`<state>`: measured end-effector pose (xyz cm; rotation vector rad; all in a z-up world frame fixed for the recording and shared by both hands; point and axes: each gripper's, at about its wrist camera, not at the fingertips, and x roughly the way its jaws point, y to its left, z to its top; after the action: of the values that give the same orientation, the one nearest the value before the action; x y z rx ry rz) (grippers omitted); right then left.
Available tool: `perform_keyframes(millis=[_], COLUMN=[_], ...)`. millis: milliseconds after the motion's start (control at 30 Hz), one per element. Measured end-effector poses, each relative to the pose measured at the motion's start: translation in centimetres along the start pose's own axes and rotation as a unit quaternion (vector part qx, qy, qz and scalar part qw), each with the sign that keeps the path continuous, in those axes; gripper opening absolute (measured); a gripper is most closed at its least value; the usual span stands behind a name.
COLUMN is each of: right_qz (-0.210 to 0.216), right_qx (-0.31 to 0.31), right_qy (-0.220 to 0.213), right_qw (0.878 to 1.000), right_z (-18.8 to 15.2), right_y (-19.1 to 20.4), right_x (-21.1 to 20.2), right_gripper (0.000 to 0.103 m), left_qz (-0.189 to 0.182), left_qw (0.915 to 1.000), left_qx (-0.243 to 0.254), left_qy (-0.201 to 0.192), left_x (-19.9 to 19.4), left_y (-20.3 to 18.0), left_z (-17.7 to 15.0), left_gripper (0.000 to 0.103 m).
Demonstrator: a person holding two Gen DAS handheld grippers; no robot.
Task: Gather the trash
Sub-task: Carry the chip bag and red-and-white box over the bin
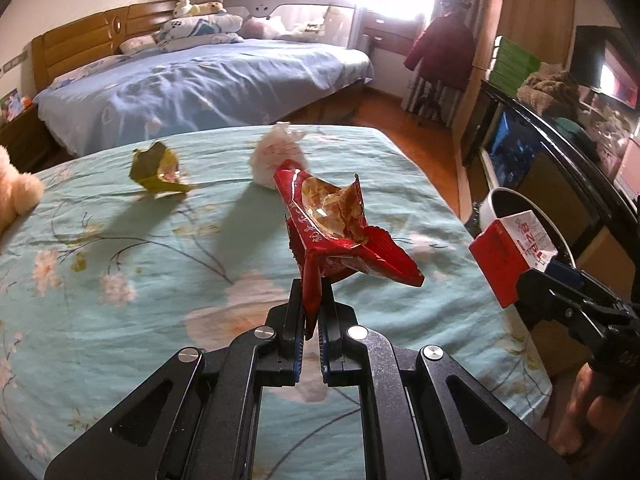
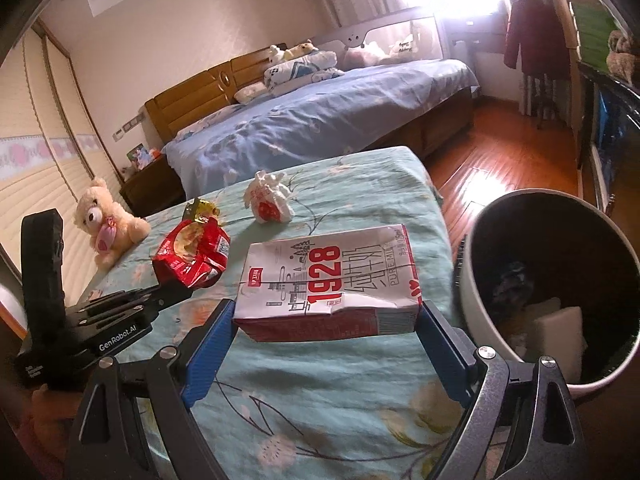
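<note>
My left gripper (image 1: 310, 292) is shut on a torn red snack wrapper (image 1: 340, 224) and holds it above the teal floral bed cover (image 1: 120, 248). The wrapper also shows in the right wrist view (image 2: 192, 256). My right gripper (image 2: 326, 312) is shut on a red and white milk carton (image 2: 328, 280), held flat above the cover's right part; the carton shows at the right of the left wrist view (image 1: 510, 254). A green wrapper (image 1: 158, 168) and a crumpled white bag (image 1: 276, 156) lie further back on the cover. A white bin (image 2: 532, 280) stands right of the bed.
A cream teddy bear (image 2: 106, 216) sits at the cover's left edge. A second bed with blue sheets (image 1: 208, 80) lies beyond. Wooden floor (image 2: 492, 168) runs along the right, with a dark cabinet (image 1: 532, 152) beside it. The bin holds white scraps.
</note>
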<state>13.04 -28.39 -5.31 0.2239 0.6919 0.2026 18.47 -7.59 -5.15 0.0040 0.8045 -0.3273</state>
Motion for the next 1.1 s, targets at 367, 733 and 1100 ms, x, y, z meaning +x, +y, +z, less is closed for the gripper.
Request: perform_keyframes(millis=[367,733,1100], right_qz=[-0.012,-0.036,-0.067], right_qx=[0.016,0.038,0.068], right_qy=[-0.013,-0.029,-0.036], right_qw=[1.0,0.998,0.995], right_z=[-0.5,-1.0,-1.5], right_y=[-2.1,-4.8,-8.3], right_x=[-1.9,-3.9,-5.7], right_gripper=[0.09,0.09,0.09], left_qz=[-0.015,-0.039,-0.068], left_qw=[0.9995,0.9974,0.9936], left_qx=[0.026,0.061,0.09], left_qy=[0.001,0.004,0.009], left_x=[0.1,0.7,1.5], left_y=[-2.8,-6.2,-10.0], left_z=[0.2,0.5,1.0], left_gripper=[0.005,0.005,0.005])
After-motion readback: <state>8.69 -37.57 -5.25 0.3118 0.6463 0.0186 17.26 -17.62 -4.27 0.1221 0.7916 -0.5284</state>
